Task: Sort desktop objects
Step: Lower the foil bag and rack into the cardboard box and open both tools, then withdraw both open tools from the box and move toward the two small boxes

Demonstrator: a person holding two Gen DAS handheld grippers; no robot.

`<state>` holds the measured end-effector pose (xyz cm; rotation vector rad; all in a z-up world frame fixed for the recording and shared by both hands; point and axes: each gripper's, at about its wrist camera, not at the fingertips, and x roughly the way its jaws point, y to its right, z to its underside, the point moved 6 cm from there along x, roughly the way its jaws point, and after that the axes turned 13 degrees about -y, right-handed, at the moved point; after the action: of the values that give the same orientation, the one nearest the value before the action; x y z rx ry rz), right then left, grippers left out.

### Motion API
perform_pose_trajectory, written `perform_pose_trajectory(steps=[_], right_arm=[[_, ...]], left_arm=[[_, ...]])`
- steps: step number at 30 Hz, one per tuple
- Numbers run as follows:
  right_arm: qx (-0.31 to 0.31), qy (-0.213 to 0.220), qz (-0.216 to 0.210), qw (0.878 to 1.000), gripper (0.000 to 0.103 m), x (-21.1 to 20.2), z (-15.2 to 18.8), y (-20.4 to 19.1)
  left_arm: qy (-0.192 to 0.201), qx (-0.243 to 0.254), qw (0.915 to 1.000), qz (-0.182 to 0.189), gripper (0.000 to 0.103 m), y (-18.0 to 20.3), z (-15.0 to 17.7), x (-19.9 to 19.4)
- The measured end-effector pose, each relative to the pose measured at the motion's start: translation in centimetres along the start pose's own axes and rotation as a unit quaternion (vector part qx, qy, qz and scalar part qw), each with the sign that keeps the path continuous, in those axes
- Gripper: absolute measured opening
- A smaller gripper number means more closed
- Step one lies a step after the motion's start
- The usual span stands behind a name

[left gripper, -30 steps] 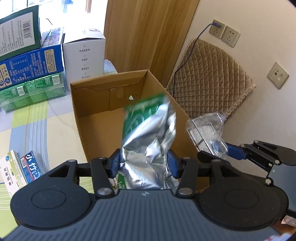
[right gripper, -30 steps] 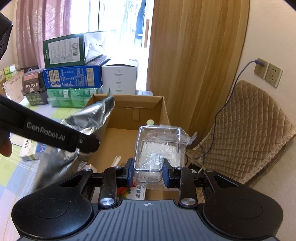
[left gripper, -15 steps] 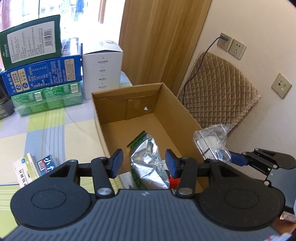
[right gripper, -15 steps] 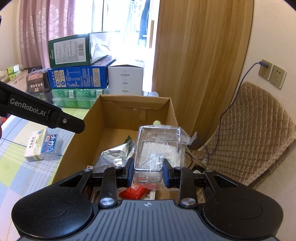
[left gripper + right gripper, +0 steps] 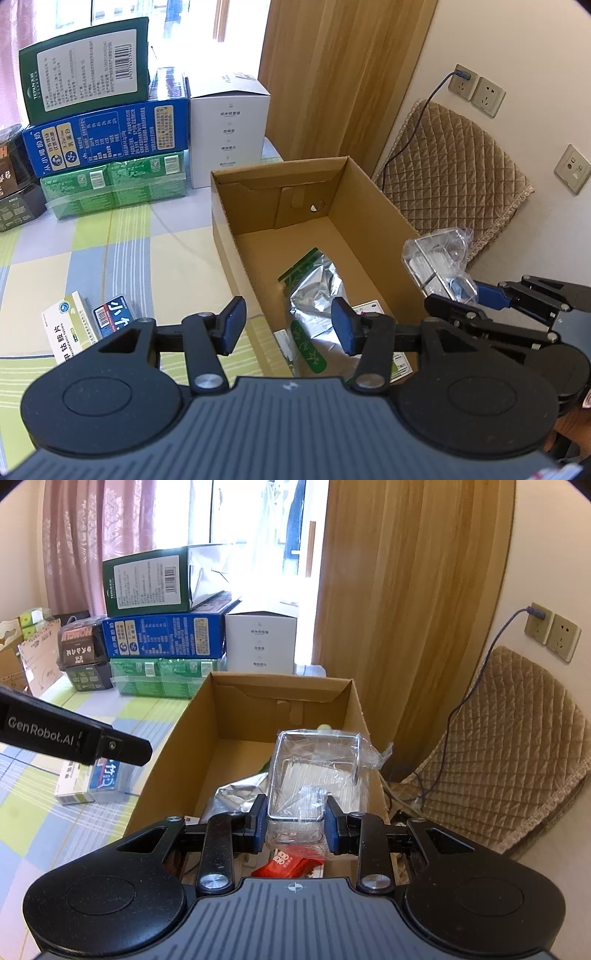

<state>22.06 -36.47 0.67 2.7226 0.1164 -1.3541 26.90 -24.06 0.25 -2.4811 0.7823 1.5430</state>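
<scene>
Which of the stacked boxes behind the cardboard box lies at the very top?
The dark green box with the white barcode label. It sits on the blue box, which rests on the light green packs; the white box stands beside them.

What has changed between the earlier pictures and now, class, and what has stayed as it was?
The left hand-held gripper let go of the silver foil pouch, which dropped into the cardboard box; the gripper has drawn back, jaws open and empty. The right hand-held gripper stays shut on the clear plastic container above the box. Boxes on the table are unmoved.
</scene>
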Motion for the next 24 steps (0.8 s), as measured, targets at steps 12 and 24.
perform_pose_trajectory(steps=[12, 24], right_arm=[[0.031, 0.041, -0.018, 0.999, 0.048, -0.6, -1.3, 0.3], [0.027, 0.027, -0.018, 0.999, 0.066, -1.8, 0.2, -0.2]], left_arm=[[-0.004, -0.008, 0.9999, -0.006, 0.052, -1.7, 0.9, 0.2], [-0.003, -0.006, 0.9998, -0.018, 0.074, -2.3, 2.5, -0.8]])
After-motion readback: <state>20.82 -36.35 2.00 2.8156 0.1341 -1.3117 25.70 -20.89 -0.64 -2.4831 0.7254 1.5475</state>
